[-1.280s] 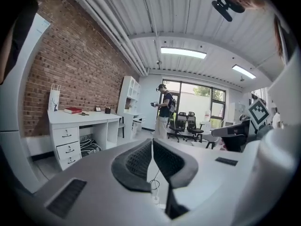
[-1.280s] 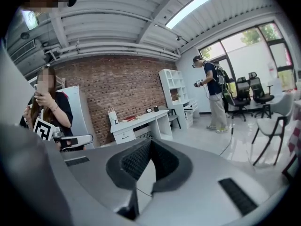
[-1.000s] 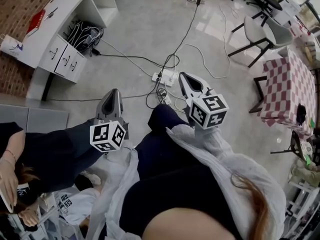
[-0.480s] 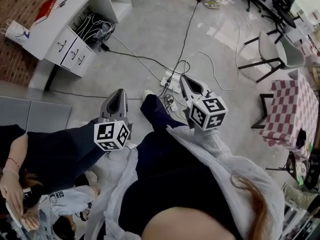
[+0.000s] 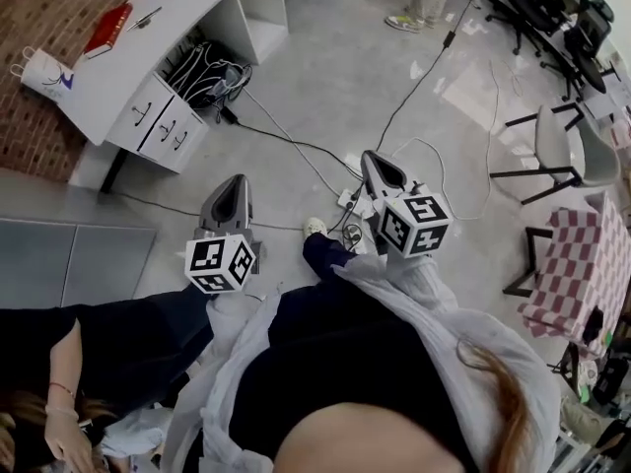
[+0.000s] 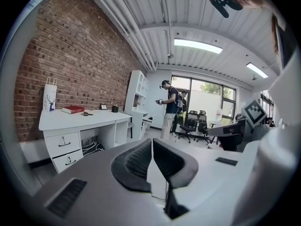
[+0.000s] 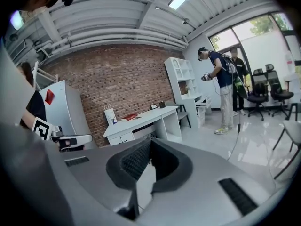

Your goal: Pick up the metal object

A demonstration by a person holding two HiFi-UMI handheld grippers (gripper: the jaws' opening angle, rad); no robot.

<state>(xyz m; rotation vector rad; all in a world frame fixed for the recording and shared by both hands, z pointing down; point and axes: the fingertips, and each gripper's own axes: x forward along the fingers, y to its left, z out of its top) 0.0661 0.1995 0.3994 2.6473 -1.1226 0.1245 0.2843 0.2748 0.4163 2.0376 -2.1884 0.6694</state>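
No metal object shows in any view. In the head view my left gripper (image 5: 229, 187) and right gripper (image 5: 378, 163) are held out over the grey floor, ahead of my body, each with its marker cube nearest me. Both are shut with nothing between the jaws. In the left gripper view the left gripper (image 6: 151, 147) has its dark ribbed pads pressed together and points at a room with a white desk (image 6: 80, 121). The right gripper (image 7: 150, 147) looks the same in the right gripper view, facing a brick wall and the same desk (image 7: 141, 119).
A white desk with drawers (image 5: 148, 67) stands at the upper left, carrying a red book (image 5: 107, 28), with a paper bag (image 5: 44, 75) beside it. Cables and a power strip (image 5: 355, 200) lie on the floor ahead. Chairs (image 5: 552, 151) and a checkered table (image 5: 582, 274) are at the right. A seated person (image 5: 89, 353) is at lower left; another person (image 6: 169, 107) stands farther off.
The whole scene has shifted: the desk, cables and checkered table slid down and right in the head view as I moved across the floor. Both grippers keep their pose and stay shut.
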